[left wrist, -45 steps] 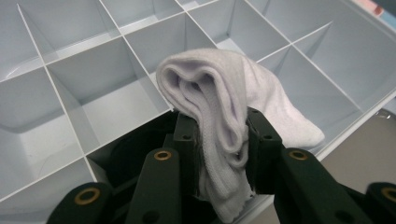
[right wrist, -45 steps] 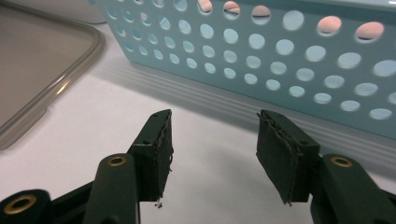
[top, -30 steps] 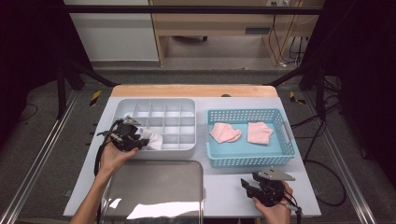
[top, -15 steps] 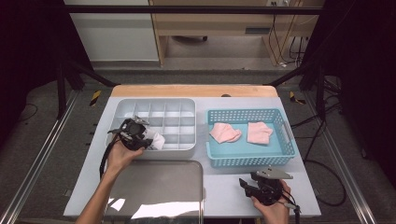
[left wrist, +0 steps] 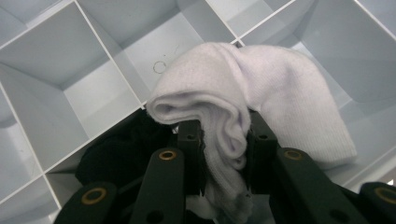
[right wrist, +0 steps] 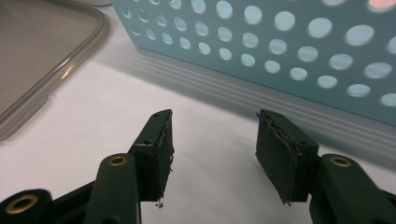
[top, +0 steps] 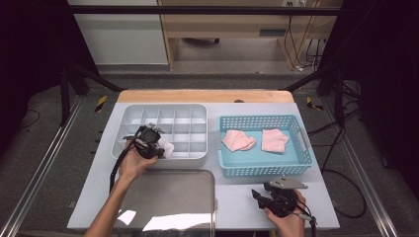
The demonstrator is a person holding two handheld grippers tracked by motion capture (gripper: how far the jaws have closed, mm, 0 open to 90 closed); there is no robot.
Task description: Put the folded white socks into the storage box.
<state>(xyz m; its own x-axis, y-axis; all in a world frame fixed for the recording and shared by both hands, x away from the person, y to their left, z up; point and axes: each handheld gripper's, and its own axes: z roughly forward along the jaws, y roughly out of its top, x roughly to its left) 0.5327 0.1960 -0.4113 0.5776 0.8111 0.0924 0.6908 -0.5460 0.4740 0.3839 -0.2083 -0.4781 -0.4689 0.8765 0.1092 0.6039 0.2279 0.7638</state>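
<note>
My left gripper (top: 159,147) is shut on a white sock (left wrist: 252,102), which it holds over the front row of the grey compartment organiser (top: 195,111). The same white sock (top: 167,148) pokes out past the jaws in the high view. A dark item (left wrist: 119,151) lies in the cell below the sock. Two pink socks (top: 238,140) (top: 273,139) lie in the teal perforated basket (top: 259,168). My right gripper (top: 258,196) rests open near the table's front edge, just in front of the basket wall (right wrist: 289,51), nothing between its jaws.
A clear plastic lid (top: 168,197) lies flat at the front of the table, left of my right gripper; its rim (right wrist: 70,70) shows in the right gripper view. White tabletop (top: 232,202) lies between lid and basket.
My left gripper has moved right along the organiser's front row with the white sock in it. The right gripper has barely shifted.
</note>
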